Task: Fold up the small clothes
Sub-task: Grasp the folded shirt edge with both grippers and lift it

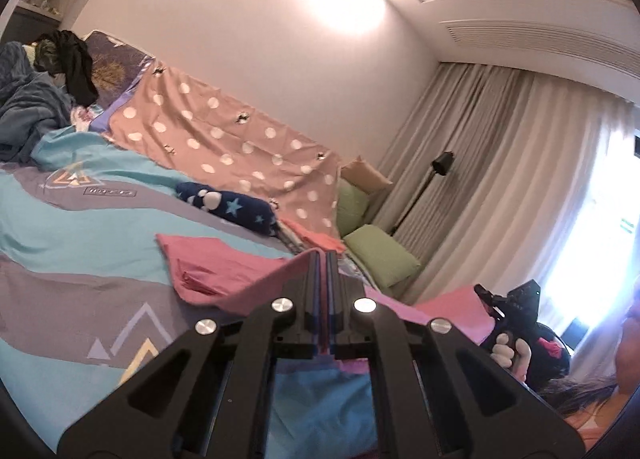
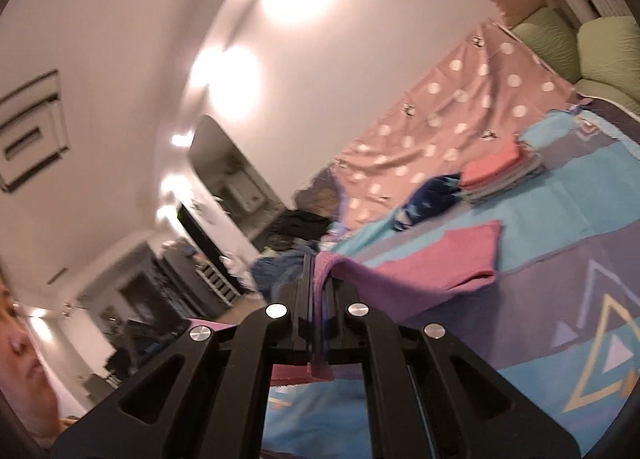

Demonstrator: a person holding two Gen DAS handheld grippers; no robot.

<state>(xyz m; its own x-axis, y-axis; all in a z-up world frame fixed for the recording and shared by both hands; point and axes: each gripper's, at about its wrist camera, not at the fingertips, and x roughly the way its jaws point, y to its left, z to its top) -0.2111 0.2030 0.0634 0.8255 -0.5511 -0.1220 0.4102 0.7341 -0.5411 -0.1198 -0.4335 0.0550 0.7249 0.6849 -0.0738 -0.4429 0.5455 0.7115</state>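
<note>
A pink small garment [image 1: 212, 267] lies partly on the blue and grey bedspread [image 1: 60, 219], its near edge lifted. My left gripper [image 1: 323, 259] is shut on one corner of it. My right gripper [image 2: 318, 263] is shut on the other corner of the pink garment [image 2: 440, 259], which drapes from the jaws down to the bed. The right gripper also shows in the left wrist view [image 1: 508, 303], held in a hand. A stack of folded clothes [image 2: 500, 171] with a coral piece on top sits farther up the bed.
A navy star-print bundle [image 1: 232, 207] lies beside the stack. A pink polka-dot sheet [image 1: 224, 135] runs along the wall. Green pillows [image 1: 380, 259] sit at the bed's head. A heap of dark clothes [image 1: 72, 63] lies at the far end. The person's face [image 2: 20, 351] is close.
</note>
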